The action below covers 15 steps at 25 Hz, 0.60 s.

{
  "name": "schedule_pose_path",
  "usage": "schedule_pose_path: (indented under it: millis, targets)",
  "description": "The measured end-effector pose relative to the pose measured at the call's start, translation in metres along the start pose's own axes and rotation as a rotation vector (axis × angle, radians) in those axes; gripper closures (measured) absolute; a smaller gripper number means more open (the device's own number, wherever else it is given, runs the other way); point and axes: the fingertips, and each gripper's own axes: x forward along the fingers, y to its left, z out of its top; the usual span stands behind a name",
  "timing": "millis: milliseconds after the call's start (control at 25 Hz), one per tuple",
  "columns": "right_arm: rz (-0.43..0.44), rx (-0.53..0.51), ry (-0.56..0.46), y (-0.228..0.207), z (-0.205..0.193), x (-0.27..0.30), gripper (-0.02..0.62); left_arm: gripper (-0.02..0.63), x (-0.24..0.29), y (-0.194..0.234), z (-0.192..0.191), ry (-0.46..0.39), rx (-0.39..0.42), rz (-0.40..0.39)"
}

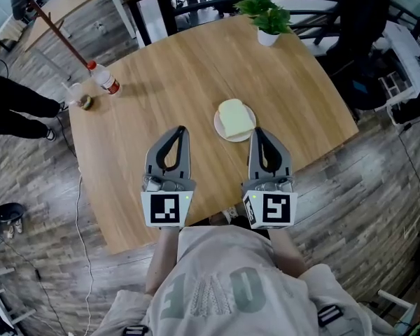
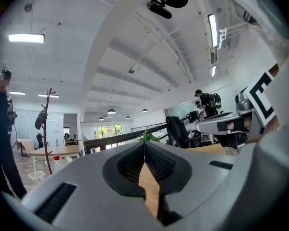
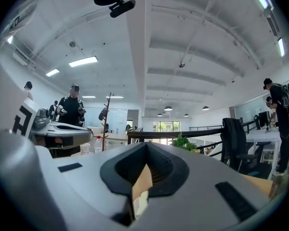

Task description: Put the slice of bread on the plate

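A pale slice of bread point(image 1: 235, 117) lies on a small white plate point(image 1: 225, 133) on the round wooden table point(image 1: 168, 75), right of centre. My right gripper point(image 1: 258, 131) is shut with nothing in it, its tip just at the plate's near right rim. My left gripper point(image 1: 181, 129) is also shut and empty, a hand's width to the left of the plate. In the right gripper view the closed jaws point(image 3: 145, 146) show a sliver of bread point(image 3: 140, 202) and table through the slot. The left gripper view shows closed jaws point(image 2: 144, 146) with only tabletop behind.
A potted green plant point(image 1: 267, 16) stands at the table's far edge. A plastic bottle with a red cap point(image 1: 103, 78) and a clear cup point(image 1: 74, 92) sit at the far left. A black office chair point(image 1: 367, 33) is at the right; people stand beyond the table.
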Motion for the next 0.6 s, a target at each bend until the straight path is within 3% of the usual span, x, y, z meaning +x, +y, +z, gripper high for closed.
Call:
schedule_pose_path:
  millis: [160,600]
  targets:
    - [0.016,-0.039,0.010,0.005,-0.002,0.000,0.580,0.597,-0.001,-0.001,0.000,0.011,-0.014,0.007]
    - [0.028,-0.025,0.044,0.003,-0.014,-0.001,0.580,0.597,-0.001,-0.006,-0.004,0.029,-0.008,0.008]
